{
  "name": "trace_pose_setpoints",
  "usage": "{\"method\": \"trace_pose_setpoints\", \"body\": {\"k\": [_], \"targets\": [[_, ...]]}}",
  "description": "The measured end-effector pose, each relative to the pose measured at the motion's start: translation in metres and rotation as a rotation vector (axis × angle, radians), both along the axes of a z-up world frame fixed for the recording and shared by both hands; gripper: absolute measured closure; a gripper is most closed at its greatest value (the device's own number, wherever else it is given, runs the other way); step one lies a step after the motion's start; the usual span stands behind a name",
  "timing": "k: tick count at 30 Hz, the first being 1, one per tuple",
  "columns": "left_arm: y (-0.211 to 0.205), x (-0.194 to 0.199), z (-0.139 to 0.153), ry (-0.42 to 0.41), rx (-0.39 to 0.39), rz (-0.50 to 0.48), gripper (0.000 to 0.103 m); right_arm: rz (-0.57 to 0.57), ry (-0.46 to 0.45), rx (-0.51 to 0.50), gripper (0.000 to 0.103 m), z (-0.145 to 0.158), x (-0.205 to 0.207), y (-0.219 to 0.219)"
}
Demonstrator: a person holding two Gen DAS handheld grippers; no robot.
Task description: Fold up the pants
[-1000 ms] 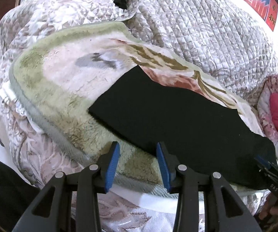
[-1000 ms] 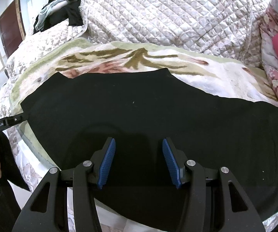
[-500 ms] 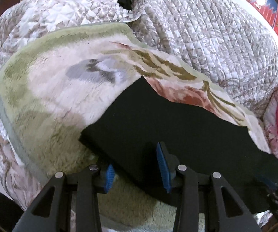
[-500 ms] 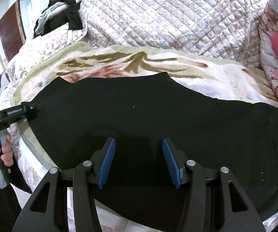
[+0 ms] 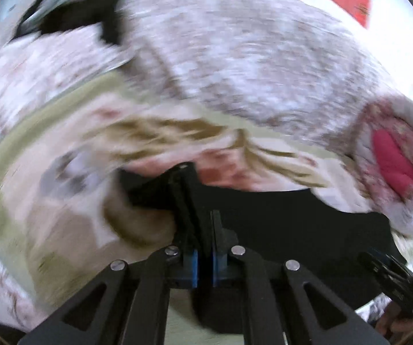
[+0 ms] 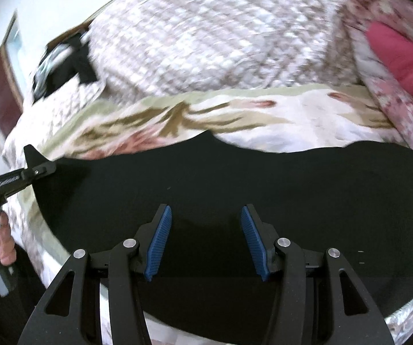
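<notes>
Bright daylight; left wrist view motion-blurred, both views fisheye-warped at edges.

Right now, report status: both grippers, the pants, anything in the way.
Left gripper shut on black pants at their left end. Right gripper open, over pants. Pants spread flat on floral blanket. Nothing blocking.

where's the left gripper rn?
In the right wrist view the left gripper sits at the far left, shut on the left end of the black pants, which lie on the floral blanket.

One pair of black pants (image 6: 235,178), two grippers, one floral blanket (image 6: 292,120), one quilt (image 6: 206,43).
</notes>
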State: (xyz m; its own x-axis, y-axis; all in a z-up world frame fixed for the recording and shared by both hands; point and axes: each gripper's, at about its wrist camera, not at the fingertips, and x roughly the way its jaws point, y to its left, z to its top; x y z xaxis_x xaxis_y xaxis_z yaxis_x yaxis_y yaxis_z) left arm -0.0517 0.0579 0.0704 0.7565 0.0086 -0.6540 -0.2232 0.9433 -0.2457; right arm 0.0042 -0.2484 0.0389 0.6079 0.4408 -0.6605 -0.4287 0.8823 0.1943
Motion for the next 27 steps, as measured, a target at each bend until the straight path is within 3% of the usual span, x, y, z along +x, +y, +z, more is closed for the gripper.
{"method": "trace_pose_setpoints", "body": {"k": [6,12,15,17,21,24,27], "targets": [[-0.085,0.036,0.015,-0.027,0.022,-0.280,0.095,-0.154,0.000,0.081,0.052,0.011,0.010,-0.042],[-0.155,0.046,-0.027,0.074,-0.003,-0.491,0.095,-0.258,0.047,0.140,0.052,0.009,0.017,-0.074],[-0.171,0.037,-0.050,0.128,-0.003,-0.536,0.095,-0.262,0.060,0.142,0.052,0.008,0.017,-0.077],[-0.175,0.032,-0.052,0.117,0.023,-0.556,0.095,-0.253,0.064,0.141,0.052,0.007,0.017,-0.075],[-0.165,0.026,-0.039,0.110,-0.035,-0.571,0.088,-0.237,0.062,0.140,0.052,0.007,0.018,-0.071],[-0.155,0.016,-0.027,0.067,-0.094,-0.588,0.078,-0.222,0.071,0.145,0.052,0.005,0.018,-0.069],[-0.138,0.008,-0.016,0.027,-0.131,-0.572,0.074,-0.173,0.119,0.185,0.052,-0.001,0.020,-0.066]]}}
